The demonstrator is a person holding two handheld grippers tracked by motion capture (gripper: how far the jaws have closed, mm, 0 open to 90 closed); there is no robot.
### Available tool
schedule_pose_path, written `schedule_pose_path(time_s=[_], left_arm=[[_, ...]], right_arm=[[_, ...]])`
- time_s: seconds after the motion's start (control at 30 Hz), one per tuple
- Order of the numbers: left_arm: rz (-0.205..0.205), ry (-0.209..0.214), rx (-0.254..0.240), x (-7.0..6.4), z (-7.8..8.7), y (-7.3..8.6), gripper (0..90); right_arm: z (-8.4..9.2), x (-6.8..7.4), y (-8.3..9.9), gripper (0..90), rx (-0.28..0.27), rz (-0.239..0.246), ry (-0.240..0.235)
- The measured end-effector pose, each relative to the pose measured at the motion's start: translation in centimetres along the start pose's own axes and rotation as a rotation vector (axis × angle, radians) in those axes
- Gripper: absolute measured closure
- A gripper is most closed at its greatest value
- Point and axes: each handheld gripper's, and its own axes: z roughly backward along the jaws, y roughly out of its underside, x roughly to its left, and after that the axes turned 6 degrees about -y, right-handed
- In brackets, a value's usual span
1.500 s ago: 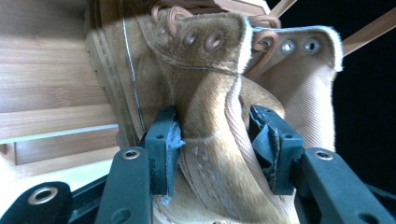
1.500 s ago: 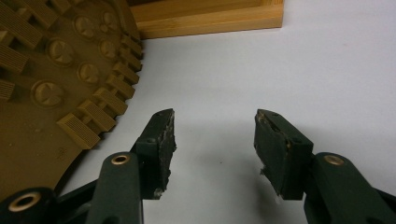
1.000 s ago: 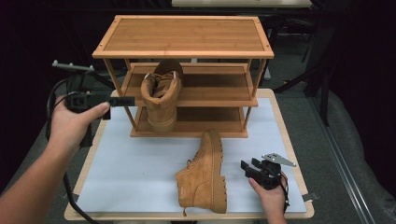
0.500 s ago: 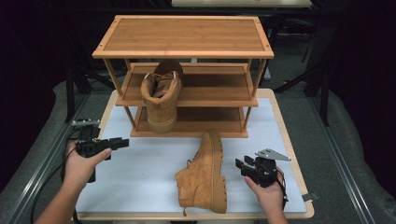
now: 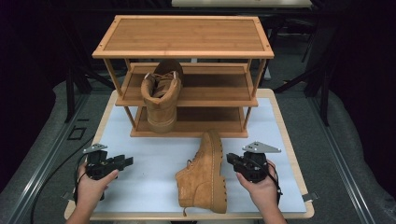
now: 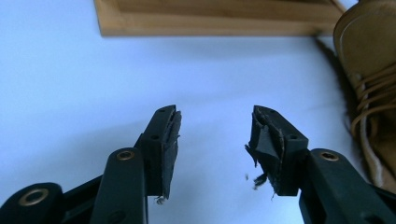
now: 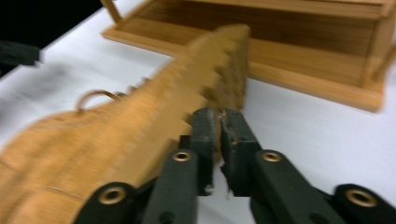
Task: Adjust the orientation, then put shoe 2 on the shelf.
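A tan boot (image 5: 203,175) lies on its side on the white mat (image 5: 149,140), sole to the right. A second tan boot (image 5: 159,100) stands at the front of the wooden shoe rack (image 5: 182,35), on its lower shelves. My left gripper (image 5: 123,162) hovers low over the mat at front left. Its jaws have just been opening and are open, nothing between them (image 6: 215,126). My right gripper (image 5: 232,160) sits just right of the lying boot's sole (image 7: 140,135). Its jaws have just closed and are shut on nothing (image 7: 218,112).
The rack's bottom board (image 6: 210,18) lies ahead of the left gripper, with the lying boot (image 6: 369,93) off to its right. The rack's base (image 7: 303,70) stands beyond the right gripper. White mat stretches between the left gripper and the lying boot.
My left hand has dropped from beside the rack down to the mat's front left. The right gripper's jaws have closed and it has lifted slightly beside the boot.
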Motion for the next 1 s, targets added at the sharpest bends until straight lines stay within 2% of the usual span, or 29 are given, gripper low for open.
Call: schedule_pose_path(time_s=[0.03,0.07,0.1,0.13,0.17,0.23,0.37,0.43,0.53,0.63,0.83,0.93,1.0], left_arm=[[-0.006,-0.002,0.006,0.0,-0.1,0.1,51.0],[-0.005,0.002,0.012,0.0,-0.2,0.3,50.6],[-0.005,0.000,0.012,0.0,-0.3,0.4,50.4],[-0.002,0.004,0.012,0.0,-0.3,0.4,50.3],[0.000,0.008,0.014,0.0,-0.3,0.5,49.9],[0.001,0.015,0.017,0.0,-0.4,0.7,49.3],[0.012,0.023,0.021,0.1,-0.5,0.9,48.5],[0.019,0.026,0.029,0.2,-0.6,0.9,48.0],[0.031,0.027,0.029,0.3,-0.6,1.0,47.3],[0.038,0.029,0.022,0.5,-0.4,0.9,47.2],[0.052,0.031,0.021,0.8,-0.2,1.1,47.3],[0.050,0.029,0.022,0.9,-0.3,1.1,47.3],[0.048,0.028,0.022,0.8,-0.2,1.1,47.3]], right_arm=[[0.0,0.3,-0.2,89.8,-0.001,0.000,-0.027],[-0.1,0.5,-0.4,89.9,0.001,0.008,-0.089],[-0.3,0.9,-0.6,90.0,0.005,0.020,-0.120],[-0.6,1.5,-0.7,90.0,0.017,0.039,-0.084],[-1.0,1.8,-0.7,90.0,0.023,0.056,-0.109],[-1.6,2.5,-0.6,90.0,0.048,0.086,-0.125],[-2.1,3.1,-0.6,90.0,0.050,0.116,-0.099],[-2.0,2.8,-0.5,90.0,0.052,0.105,-0.102],[-1.9,2.3,-0.4,90.0,0.042,0.081,-0.138],[-1.9,2.0,-0.4,90.0,0.040,0.069,-0.155],[-1.6,1.7,-0.3,90.0,0.033,0.075,-0.144],[-1.4,1.4,-0.2,90.0,0.023,0.066,-0.144],[-0.9,0.6,0.1,90.0,0.011,0.040,-0.148]])
